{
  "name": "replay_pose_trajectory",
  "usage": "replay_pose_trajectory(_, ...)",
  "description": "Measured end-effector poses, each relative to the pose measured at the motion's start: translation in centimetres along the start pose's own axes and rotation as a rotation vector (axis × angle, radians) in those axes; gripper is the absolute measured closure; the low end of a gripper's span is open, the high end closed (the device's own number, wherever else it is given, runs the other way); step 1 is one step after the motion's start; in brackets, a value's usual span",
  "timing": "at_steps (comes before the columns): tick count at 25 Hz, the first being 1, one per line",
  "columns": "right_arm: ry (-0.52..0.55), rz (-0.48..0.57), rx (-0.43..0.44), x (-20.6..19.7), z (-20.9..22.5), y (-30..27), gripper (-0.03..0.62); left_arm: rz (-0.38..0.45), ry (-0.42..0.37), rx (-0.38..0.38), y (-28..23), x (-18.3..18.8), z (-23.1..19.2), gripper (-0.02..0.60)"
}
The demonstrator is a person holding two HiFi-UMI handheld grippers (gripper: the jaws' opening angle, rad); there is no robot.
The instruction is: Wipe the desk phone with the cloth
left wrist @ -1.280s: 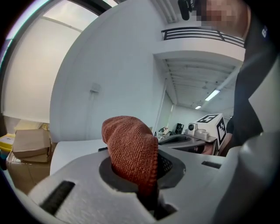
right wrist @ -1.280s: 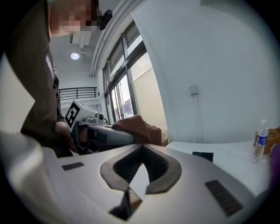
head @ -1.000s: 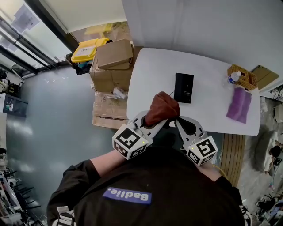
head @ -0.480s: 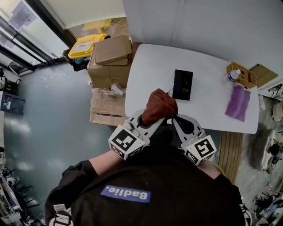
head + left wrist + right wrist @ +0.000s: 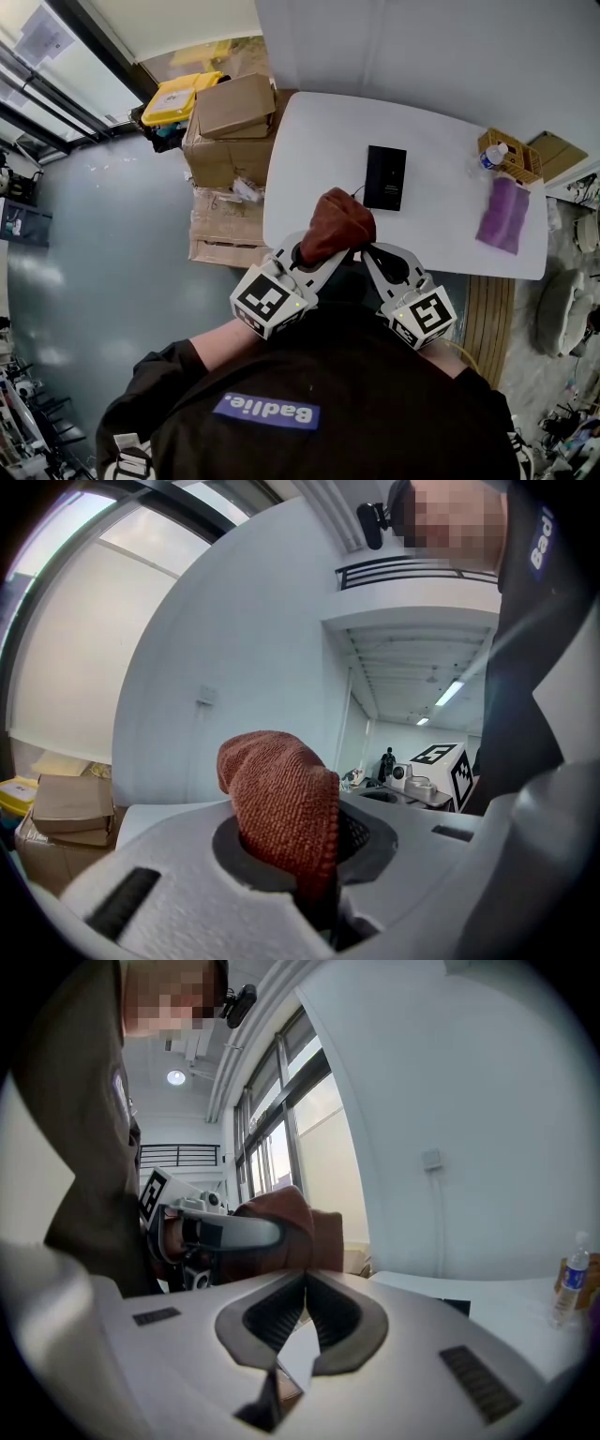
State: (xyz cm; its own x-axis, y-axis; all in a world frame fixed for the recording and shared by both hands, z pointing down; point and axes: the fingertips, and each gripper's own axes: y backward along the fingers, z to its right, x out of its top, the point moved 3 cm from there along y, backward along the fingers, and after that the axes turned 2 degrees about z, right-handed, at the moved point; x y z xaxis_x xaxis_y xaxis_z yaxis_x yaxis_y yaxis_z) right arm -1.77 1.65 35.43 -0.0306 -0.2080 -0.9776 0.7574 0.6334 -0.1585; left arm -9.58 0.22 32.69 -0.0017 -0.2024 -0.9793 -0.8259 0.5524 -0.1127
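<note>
Far left, a smooth grey floor (image 5: 112,244) runs under tall windows (image 5: 37,84). Next in, a yellow-lidded bin (image 5: 178,101) sits just beside a stack of cardboard boxes (image 5: 230,141), which butts against the left end of a white table (image 5: 309,159) with rounded corners. A plain pale wall (image 5: 422,56) stands behind it.

Moving right, my left gripper (image 5: 319,251) is clenched on the rust-brown cloth (image 5: 339,223). It is a nubbly, towel-like lump bulging up out of the jaws, held over the table's near edge. Just beyond it lies the desk phone (image 5: 385,177), a flat black rectangle near the middle of the table. The cloth is not touching the phone.

My right gripper (image 5: 371,251) is beside the left one, its jaws pressed together with nothing between them.

Further right, a clear bottle (image 5: 491,157) stands against a woven basket (image 5: 517,164), and a purple cloth (image 5: 502,214) lies flat near them.

Compared with a second ago, the left gripper sits slightly lower and further left. Compared with half a second ago, hardly anything differs.
</note>
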Motion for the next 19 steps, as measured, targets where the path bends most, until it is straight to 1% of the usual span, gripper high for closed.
replay_pose_trajectory(19, -0.003, 0.005, -0.01, -0.21, -0.22, 0.59, 0.563, 0.0, 0.004, -0.002, 0.13, -0.22, 0.54, 0.522)
